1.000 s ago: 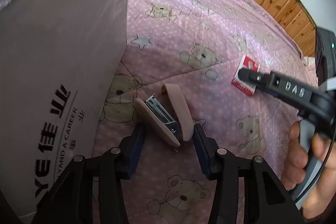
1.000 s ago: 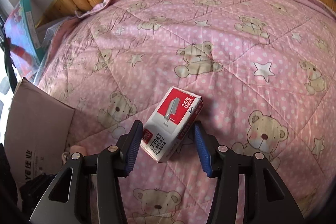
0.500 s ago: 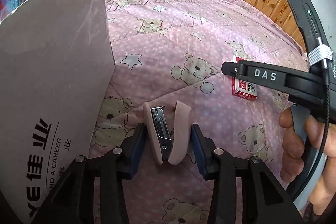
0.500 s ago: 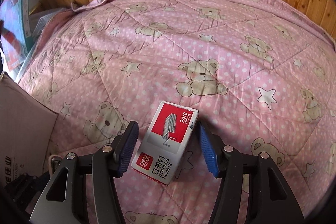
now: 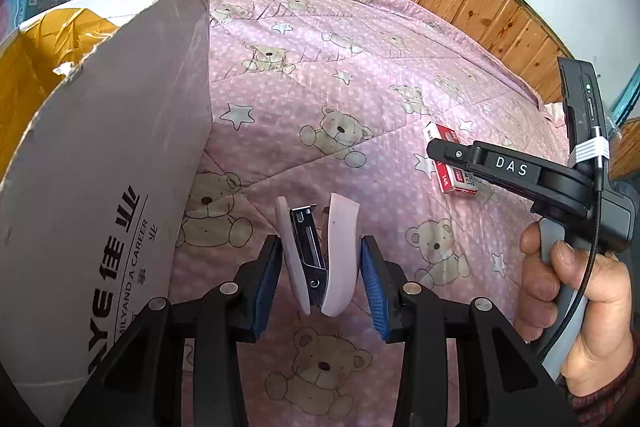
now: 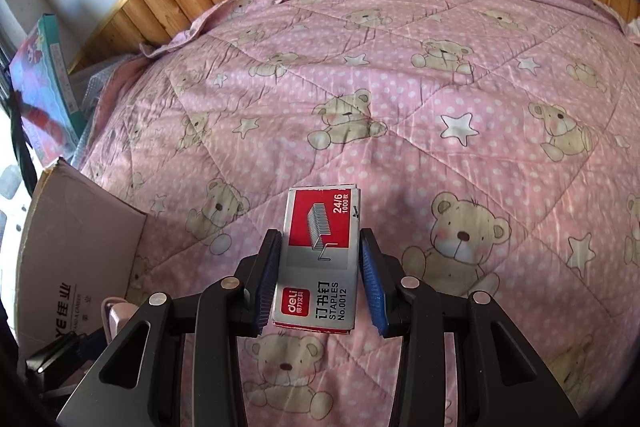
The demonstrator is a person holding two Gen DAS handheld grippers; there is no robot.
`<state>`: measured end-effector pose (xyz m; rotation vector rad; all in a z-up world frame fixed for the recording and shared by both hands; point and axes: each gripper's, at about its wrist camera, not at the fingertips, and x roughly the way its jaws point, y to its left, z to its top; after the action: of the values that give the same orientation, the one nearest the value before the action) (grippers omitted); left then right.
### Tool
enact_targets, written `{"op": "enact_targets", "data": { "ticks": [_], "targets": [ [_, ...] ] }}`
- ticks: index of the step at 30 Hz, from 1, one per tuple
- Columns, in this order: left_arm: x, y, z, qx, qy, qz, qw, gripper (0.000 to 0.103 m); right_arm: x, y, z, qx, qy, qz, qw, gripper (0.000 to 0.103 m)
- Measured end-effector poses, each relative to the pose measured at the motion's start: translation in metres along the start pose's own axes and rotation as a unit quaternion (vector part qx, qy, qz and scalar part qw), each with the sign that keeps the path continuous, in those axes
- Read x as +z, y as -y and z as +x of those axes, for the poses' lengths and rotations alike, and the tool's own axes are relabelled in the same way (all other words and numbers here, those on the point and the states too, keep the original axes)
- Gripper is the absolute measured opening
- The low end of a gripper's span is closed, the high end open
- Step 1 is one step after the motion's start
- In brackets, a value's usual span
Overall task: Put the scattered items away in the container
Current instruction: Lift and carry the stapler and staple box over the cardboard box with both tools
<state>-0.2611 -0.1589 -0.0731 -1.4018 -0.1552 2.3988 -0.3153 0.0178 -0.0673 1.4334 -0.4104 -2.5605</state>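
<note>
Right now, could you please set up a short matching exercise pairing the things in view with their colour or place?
Things:
1. stapler
2. staple box
3. cardboard box
4. quilt

Descriptions:
A. pink with bears and stars
B. between the left gripper's fingers
C. red and grey, between the right gripper's fingers
D. printed side, far left

Pairs: 1-B, 2-C, 3-D, 4-A

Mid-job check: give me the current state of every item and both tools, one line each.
Left tool: shut on the pink stapler.
Pink stapler: clamped between the pads, arms splayed open, nose pointing away.
Right tool: shut on the staple box.
Staple box: gripped by its long sides, closed, red label up.
Cardboard box: open at the top, standing on the quilt, left of the stapler.
Pink quilt: spread flat under everything.
</note>
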Motion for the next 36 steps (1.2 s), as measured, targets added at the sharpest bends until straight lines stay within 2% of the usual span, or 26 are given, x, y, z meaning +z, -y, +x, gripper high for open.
{"op": "enact_targets", "data": {
  "ticks": [13, 23, 36],
  "targets": [
    [-0.023, 0.010, -0.070, -0.005, 0.017, 0.004, 0.9998, 0.041, -0.059, -0.022, -0.053, 0.032, -0.011, 0.000, 0.999, 0.040],
    [-0.041, 0.028, -0.138, -0.007, 0.057, 0.017, 0.9982, 0.041, -0.107, -0.054, -0.112, 0.047, 0.002, -0.029, 0.998, 0.040],
    [-0.071, 0.040, -0.206, 0.012, 0.098, 0.043, 0.9942, 0.041, -0.154, -0.088, -0.162, 0.067, 0.017, -0.049, 0.996, 0.040]
  ]
}}
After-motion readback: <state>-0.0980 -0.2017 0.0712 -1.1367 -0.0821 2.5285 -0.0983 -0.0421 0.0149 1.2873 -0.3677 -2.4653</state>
